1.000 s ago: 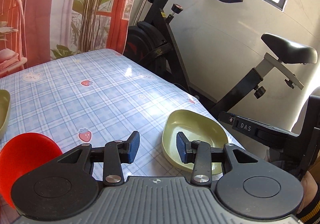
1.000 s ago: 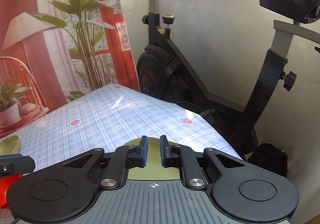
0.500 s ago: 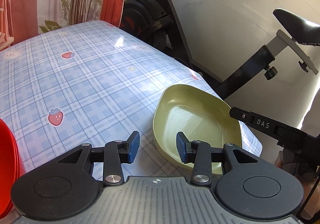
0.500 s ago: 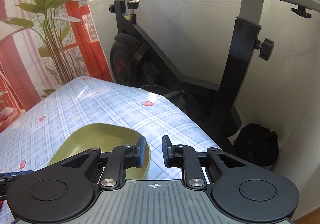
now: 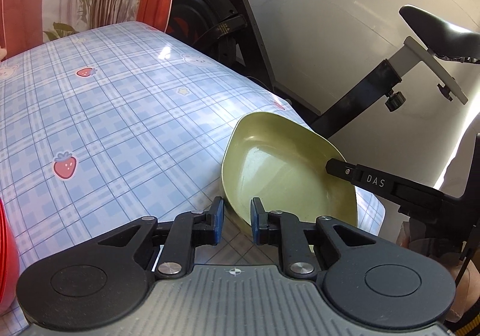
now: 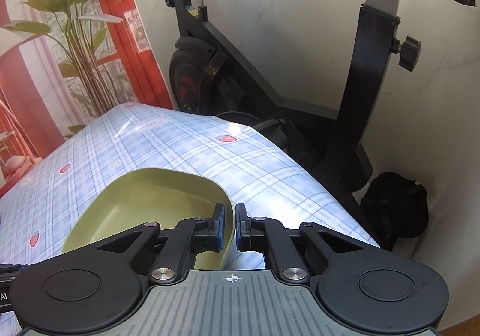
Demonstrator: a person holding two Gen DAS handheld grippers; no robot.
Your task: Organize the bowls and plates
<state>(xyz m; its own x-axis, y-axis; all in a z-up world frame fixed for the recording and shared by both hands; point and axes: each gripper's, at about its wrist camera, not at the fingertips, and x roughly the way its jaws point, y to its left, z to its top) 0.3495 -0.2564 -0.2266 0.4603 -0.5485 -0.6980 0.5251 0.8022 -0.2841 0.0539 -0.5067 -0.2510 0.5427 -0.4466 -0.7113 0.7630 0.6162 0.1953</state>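
Observation:
A pale green plate (image 5: pixel 288 168) sits tilted at the table's right corner, its right side raised. My right gripper (image 6: pixel 230 226) is shut on the plate's right rim (image 6: pixel 229 216), one pad inside and one outside. It shows from the side in the left wrist view (image 5: pixel 375 183). My left gripper (image 5: pixel 235 223) is open and straddles the plate's near left rim, pads on either side, apart from it. A red bowl (image 5: pixel 7 249) shows at the left edge of the left wrist view.
The table has a blue plaid cloth with strawberries (image 5: pixel 105 125). A black exercise bike (image 6: pixel 270 71) stands close behind the table's far right edge. A black bag (image 6: pixel 396 204) lies on the floor to the right. A plant backdrop (image 6: pixel 75 35) hangs behind.
My right gripper has closed on the plate's right rim and lifted that side. My left gripper has moved in and lowered until its open pads straddle the near rim.

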